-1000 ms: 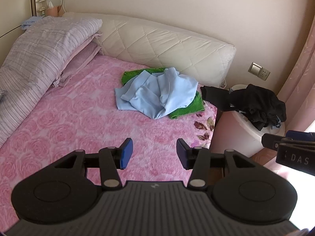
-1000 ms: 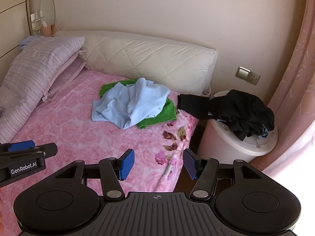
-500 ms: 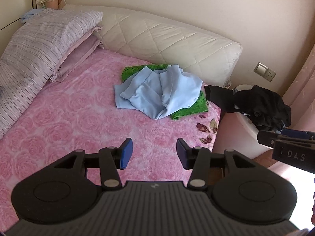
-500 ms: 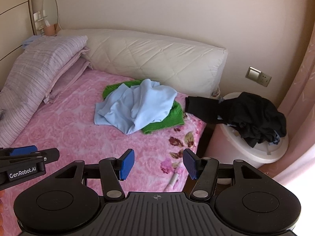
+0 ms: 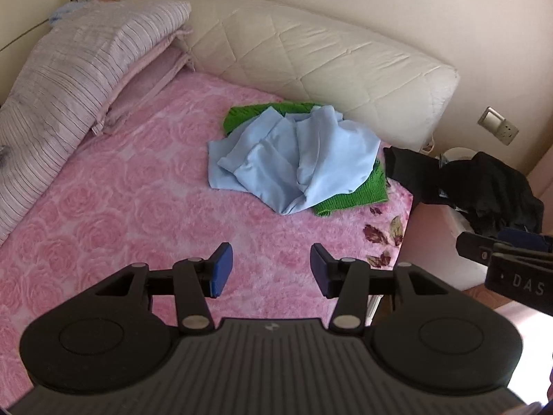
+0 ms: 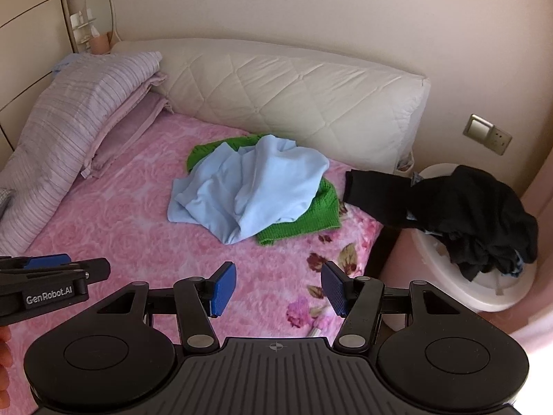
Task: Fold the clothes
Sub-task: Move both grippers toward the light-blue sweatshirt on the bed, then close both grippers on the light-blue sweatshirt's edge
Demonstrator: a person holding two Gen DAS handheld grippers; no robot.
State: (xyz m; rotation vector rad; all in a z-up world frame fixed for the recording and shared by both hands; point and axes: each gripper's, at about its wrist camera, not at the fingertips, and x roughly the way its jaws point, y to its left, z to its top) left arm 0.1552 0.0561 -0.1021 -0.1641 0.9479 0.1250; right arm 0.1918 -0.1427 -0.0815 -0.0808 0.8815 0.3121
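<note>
Two garments lie heaped on the pink bed [image 5: 145,207] near the headboard [image 5: 311,55]: a crumpled light-blue top [image 5: 293,159] spread loosely over a green knit [image 5: 349,200], neither one folded. More dark clothes [image 6: 473,218] spill from a pale hamper [image 6: 484,287] beside the mattress. Both the left gripper [image 5: 268,269] and right gripper [image 6: 278,288] hang level above the bedding, jaws spread wide and holding nothing, aimed at the heap as if lining up on the blue fabric.
</note>
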